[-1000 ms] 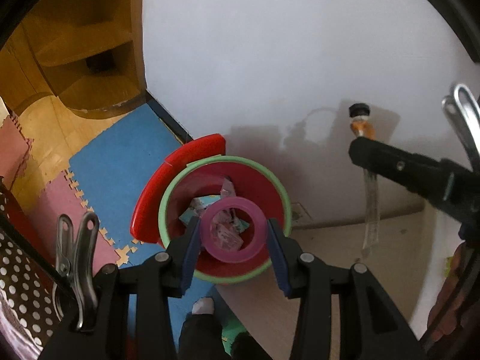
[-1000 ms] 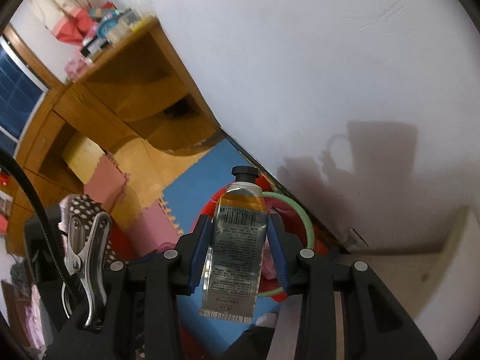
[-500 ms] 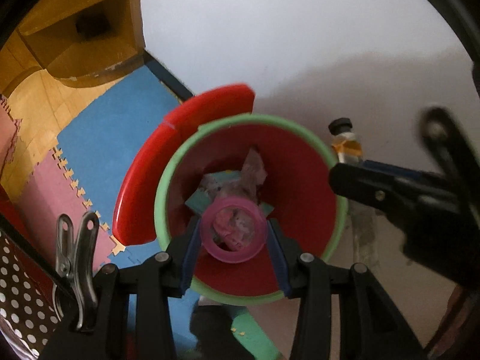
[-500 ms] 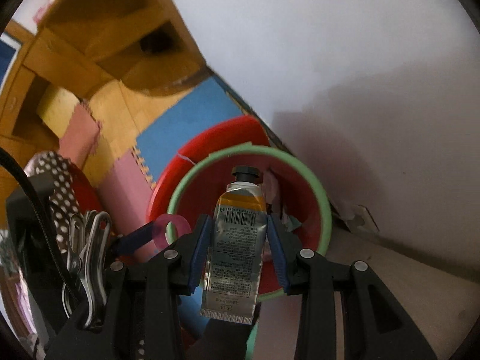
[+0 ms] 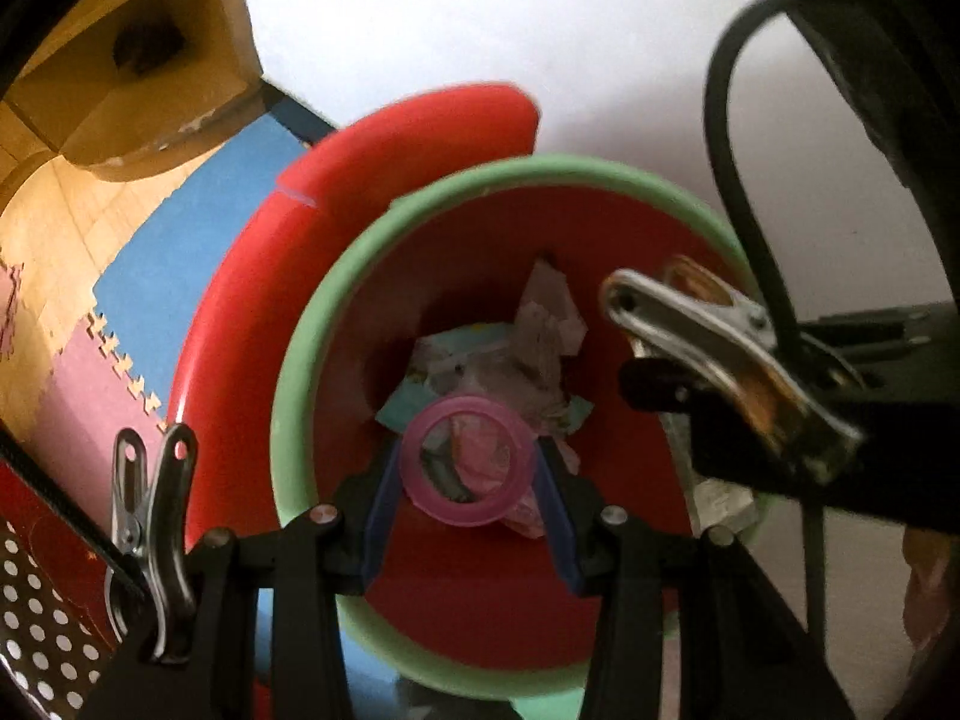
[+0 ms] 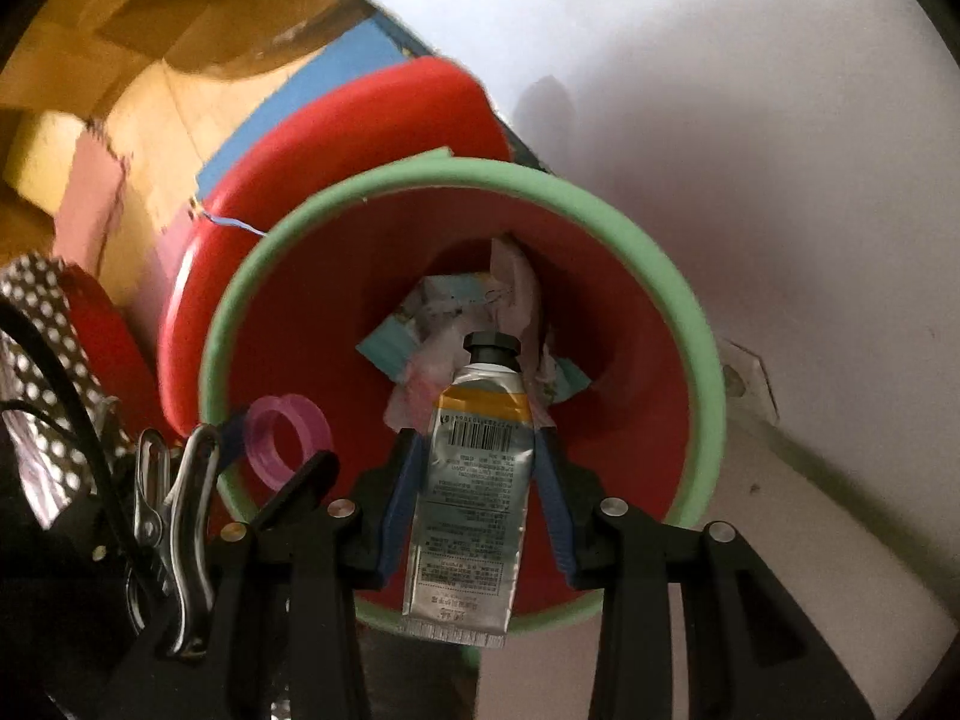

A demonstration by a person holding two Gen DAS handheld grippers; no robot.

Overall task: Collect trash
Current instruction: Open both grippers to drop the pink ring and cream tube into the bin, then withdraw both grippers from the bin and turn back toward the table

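Red bin [image 6: 336, 324], green rim, holds crumpled paper scraps [image 6: 456, 324]. Left gripper [image 5: 467, 468] pinches pink ring [image 5: 467, 468] above bin opening. Right gripper [image 6: 477, 468] clamps silver tube [image 6: 474, 492] over bin interior.

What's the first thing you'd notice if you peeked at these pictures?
A big red bin with a green rim fills the middle, with crumpled paper trash at its bottom. Right above it, the right gripper pinches a silver tube with a black cap, and the left gripper holds a pink plastic ring.
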